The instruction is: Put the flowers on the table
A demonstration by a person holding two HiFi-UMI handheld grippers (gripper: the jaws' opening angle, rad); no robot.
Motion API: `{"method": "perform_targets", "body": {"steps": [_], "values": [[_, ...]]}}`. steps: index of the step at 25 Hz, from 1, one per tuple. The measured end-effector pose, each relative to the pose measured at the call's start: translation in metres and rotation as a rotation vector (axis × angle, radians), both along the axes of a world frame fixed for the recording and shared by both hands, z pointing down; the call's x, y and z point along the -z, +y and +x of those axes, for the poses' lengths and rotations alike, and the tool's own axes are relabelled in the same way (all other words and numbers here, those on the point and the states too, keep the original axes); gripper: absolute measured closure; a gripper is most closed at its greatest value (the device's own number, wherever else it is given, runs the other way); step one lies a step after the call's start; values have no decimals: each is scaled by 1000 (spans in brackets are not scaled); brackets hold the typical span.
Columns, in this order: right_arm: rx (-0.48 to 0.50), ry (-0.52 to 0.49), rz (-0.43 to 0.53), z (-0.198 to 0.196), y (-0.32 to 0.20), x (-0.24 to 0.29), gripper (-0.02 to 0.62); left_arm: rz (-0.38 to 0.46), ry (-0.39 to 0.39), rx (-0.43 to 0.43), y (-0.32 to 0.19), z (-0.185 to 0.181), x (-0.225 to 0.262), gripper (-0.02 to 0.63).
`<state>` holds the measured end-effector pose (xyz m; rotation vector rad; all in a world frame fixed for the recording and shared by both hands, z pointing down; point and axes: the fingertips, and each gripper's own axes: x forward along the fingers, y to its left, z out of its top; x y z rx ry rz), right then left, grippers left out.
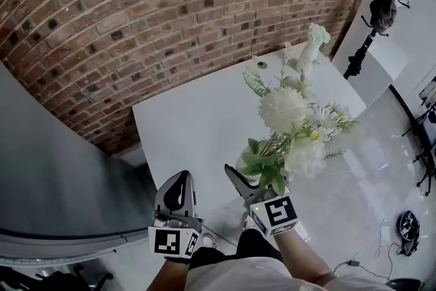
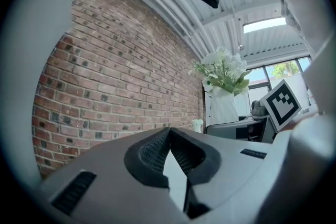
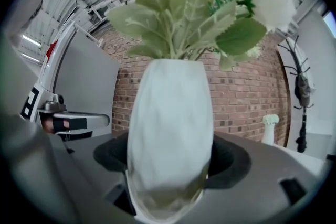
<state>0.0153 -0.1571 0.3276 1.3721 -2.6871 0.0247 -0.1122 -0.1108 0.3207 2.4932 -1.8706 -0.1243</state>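
Both grippers lay at the bottom edge of the head view, closest to the lens. On the left gripper [image 1: 178, 182] the fingers were pressed together at the tips, with nothing caught between them, as its own view confirmed. It stood at lower centre-left of the frame, over the near edge of the white tabletop [image 1: 194, 123], apart from the right gripper [image 1: 249, 182].

On the right gripper the fingers were clamped on either side of a white vase [image 3: 170, 128]. The vase filled the centre of the right gripper view, upright, with its faceted body sitting in the gap between the two dark pads. Flowers [image 1: 294, 112] rose out of the vase: white blooms with green leaves and fern-like sprigs, spreading toward the upper right of the head view.

Vase and flowers were seen over the near right part of the tabletop. Whether the vase base touched the surface could not be determined from any view.

A small white object [image 1: 262, 65] stood at the far end of the tabletop, well apart from the vase. A brick wall [image 1: 136, 10] filled the upper left of the frame. A black coat stand [image 1: 381, 7] stood at upper right, on a glossy floor [image 1: 371, 177].
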Motion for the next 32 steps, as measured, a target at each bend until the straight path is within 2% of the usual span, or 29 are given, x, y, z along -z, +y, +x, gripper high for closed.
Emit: {"method": "perform_targets", "body": {"steps": [12, 26, 32], "values": [[48, 12, 16, 4, -45, -55, 207, 16, -3, 51, -40, 12, -47, 598], [48, 15, 10, 14, -78, -129, 207, 17, -3, 47, -73, 25, -107, 600], [72, 47, 19, 4, -86, -158, 207, 7, 3, 46, -79, 26, -132, 600]]}}
